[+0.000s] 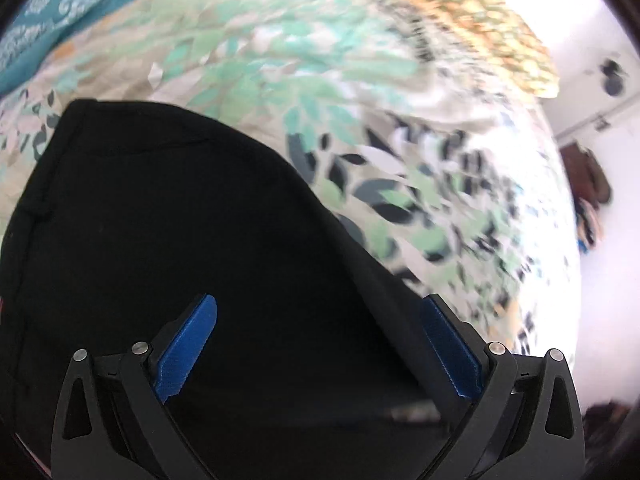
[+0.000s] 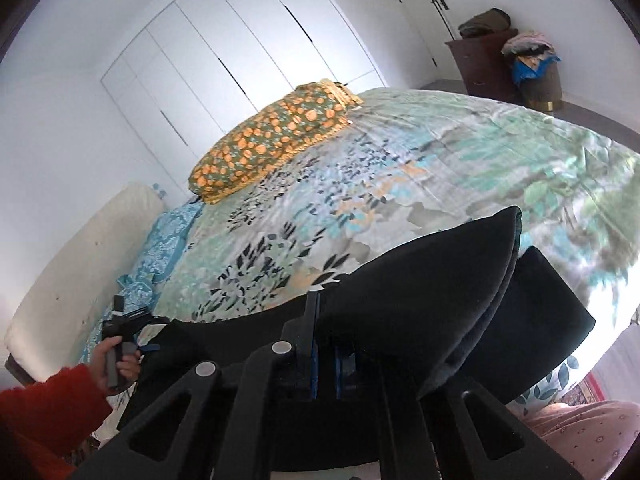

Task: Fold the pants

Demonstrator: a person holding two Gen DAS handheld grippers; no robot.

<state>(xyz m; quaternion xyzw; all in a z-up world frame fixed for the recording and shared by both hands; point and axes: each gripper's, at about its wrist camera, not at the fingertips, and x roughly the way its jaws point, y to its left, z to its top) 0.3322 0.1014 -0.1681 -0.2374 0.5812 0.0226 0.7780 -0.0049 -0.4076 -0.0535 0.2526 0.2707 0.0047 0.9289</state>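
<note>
Mostly leaf-print bedspread (image 2: 460,152) (orange pillow (image 2: 276,140) on it), white wardrobe (image 2: 240,40) behind.

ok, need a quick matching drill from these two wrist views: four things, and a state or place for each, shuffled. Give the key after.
Things:
1. left hand-held gripper
2. right hand-held gripper
3. black pants
4. orange-patterned pillow

States or places:
A. lies at the far edge of the bed, by the white wardrobe doors
B. jaws wide apart, nothing pinched
C. spread on the leaf-print bedspread, one fold lifted
D. jaws closed on black fabric

Pairs: 1-B, 2-D, 3-C, 4-A
</note>
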